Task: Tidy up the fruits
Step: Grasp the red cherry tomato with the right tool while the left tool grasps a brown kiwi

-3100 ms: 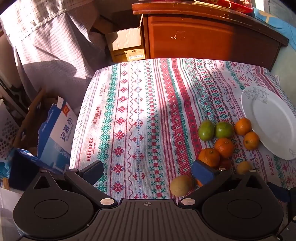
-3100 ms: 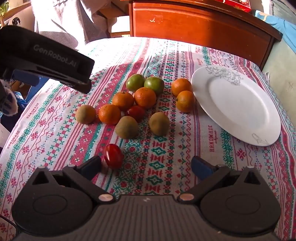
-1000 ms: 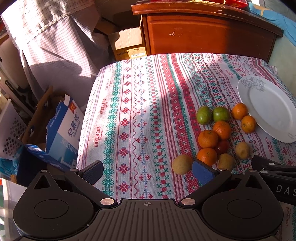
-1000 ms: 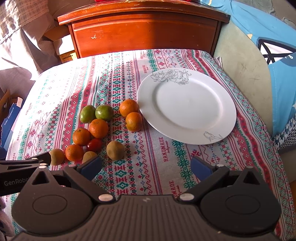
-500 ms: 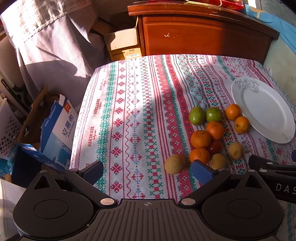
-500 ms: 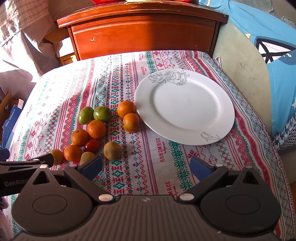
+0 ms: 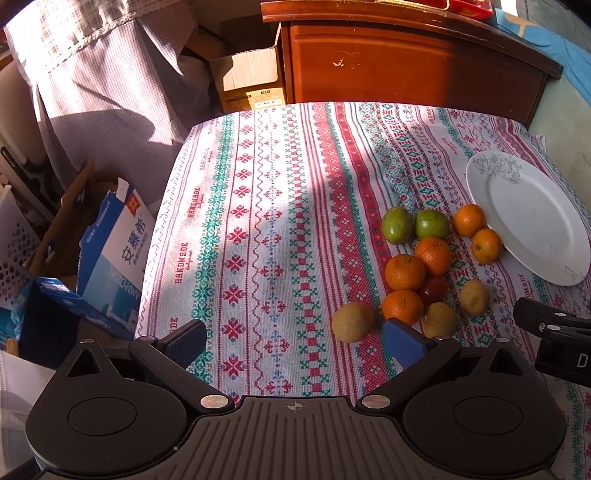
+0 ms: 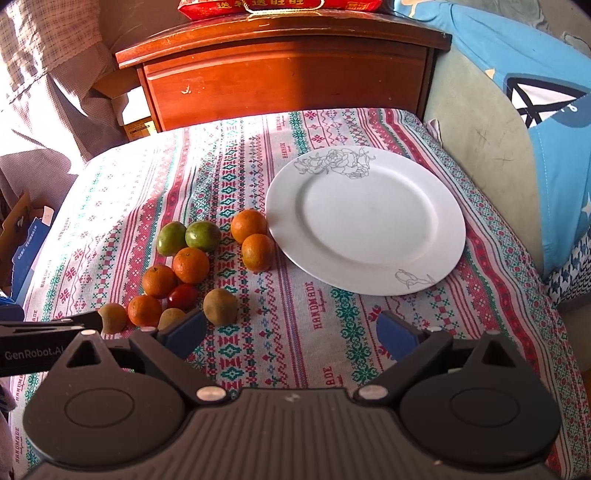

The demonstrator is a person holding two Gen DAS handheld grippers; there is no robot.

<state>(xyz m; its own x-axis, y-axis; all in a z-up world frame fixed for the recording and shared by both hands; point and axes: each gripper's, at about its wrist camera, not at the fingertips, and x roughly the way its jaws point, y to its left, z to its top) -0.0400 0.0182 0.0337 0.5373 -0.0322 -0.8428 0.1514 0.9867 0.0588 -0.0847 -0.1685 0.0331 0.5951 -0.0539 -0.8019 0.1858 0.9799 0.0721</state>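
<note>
A cluster of fruit lies on the patterned tablecloth (image 7: 258,229): several oranges (image 8: 191,264), two green fruits (image 8: 202,235), brown kiwis (image 8: 220,306) and a red tomato (image 8: 183,296). A white plate (image 8: 365,218) lies empty to their right; two oranges (image 8: 257,252) touch its rim. The cluster also shows in the left wrist view (image 7: 404,271), with the plate (image 7: 532,218) at far right. My left gripper (image 7: 293,341) is open and empty, just left of a kiwi (image 7: 352,321). My right gripper (image 8: 290,334) is open and empty, below the plate.
A wooden cabinet (image 8: 288,74) stands behind the table with a red package (image 8: 280,4) on top. Cardboard and blue boxes (image 7: 110,258) sit on the floor at left. A blue cushion (image 8: 546,122) lies at right. Checked fabric (image 7: 92,74) hangs at back left.
Both grippers have drifted slightly; the fruit and plate sit a little differently in each view. The red package on the cabinet has come into the right view. Jaws stay open and empty.
</note>
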